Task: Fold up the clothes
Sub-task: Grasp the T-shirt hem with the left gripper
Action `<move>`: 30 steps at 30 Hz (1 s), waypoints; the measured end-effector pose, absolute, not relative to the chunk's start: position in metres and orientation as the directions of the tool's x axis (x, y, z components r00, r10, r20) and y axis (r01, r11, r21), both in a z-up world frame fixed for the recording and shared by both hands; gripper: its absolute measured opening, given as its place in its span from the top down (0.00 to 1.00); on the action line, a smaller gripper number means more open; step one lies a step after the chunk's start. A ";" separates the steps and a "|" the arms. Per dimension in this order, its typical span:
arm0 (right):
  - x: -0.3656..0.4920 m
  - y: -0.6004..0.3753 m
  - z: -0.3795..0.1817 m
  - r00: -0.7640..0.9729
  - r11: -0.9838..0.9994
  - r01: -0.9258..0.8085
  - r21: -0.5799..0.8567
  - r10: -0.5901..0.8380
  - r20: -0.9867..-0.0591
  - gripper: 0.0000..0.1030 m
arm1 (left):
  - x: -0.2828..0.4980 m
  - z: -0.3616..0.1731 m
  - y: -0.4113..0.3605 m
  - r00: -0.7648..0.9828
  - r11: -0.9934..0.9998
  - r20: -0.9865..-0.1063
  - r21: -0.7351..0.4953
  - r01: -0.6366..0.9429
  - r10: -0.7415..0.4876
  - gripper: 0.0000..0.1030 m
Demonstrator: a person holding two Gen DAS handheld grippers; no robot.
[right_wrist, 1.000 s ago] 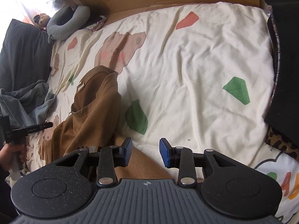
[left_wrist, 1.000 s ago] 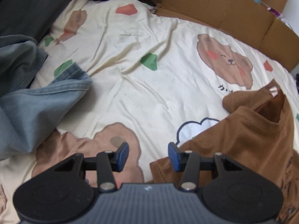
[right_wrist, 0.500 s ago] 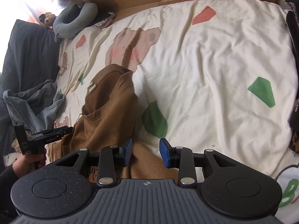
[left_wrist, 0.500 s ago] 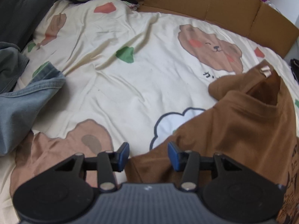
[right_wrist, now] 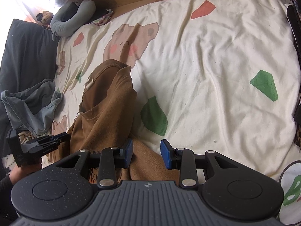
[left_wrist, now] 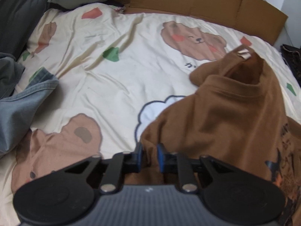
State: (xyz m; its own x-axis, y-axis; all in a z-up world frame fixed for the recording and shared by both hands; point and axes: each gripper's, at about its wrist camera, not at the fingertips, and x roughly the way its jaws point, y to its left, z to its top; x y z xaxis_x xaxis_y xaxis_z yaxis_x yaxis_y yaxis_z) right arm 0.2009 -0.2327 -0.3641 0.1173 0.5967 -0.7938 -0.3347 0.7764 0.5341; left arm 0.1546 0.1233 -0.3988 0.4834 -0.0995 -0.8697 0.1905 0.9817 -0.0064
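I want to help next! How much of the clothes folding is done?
Hardly any. Nothing looks folded: the brown shirt lies rumpled, and the jeans sit in a heap. Right now the left claw is closing on the shirt's edge, and the right claw hangs open over the shirt. The shirt still needs folding, then the jeans.

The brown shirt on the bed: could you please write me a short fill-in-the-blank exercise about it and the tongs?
1. The left tongs are closing on an edge of the ____ shirt.
2. The right tongs stand ____, with brown cloth between their pads.
3. The sheet under the shirt is printed with cartoon ____.
4. The grey-blue garment lies to the ____ of the shirt in the left wrist view.

Missing words: brown; open; bears; left
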 end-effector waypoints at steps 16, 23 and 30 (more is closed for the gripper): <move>0.198 -0.230 -0.370 0.100 0.775 -0.335 0.536 0.595 -0.797 0.63 | 0.154 -0.387 0.107 0.519 0.967 -0.854 0.103 0.231 -0.033 0.71; 0.196 -0.232 -0.374 0.100 0.778 -0.325 0.538 0.594 -0.798 0.63 | 0.158 -0.395 0.117 0.500 0.972 -0.865 0.094 0.213 -0.026 0.73; 0.197 -0.233 -0.373 0.105 0.778 -0.324 0.538 0.595 -0.797 0.63 | 0.155 -0.393 0.111 0.490 0.973 -0.869 0.053 0.223 -0.065 0.98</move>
State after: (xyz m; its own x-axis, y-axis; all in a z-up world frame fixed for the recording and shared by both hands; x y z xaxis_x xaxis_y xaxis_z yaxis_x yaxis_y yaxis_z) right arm 0.1973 -0.2331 -0.3731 0.1046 0.5947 -0.7971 -0.3243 0.7781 0.5379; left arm 0.1550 0.1111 -0.3925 0.4903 -0.0647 -0.8691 0.2231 0.9733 0.0534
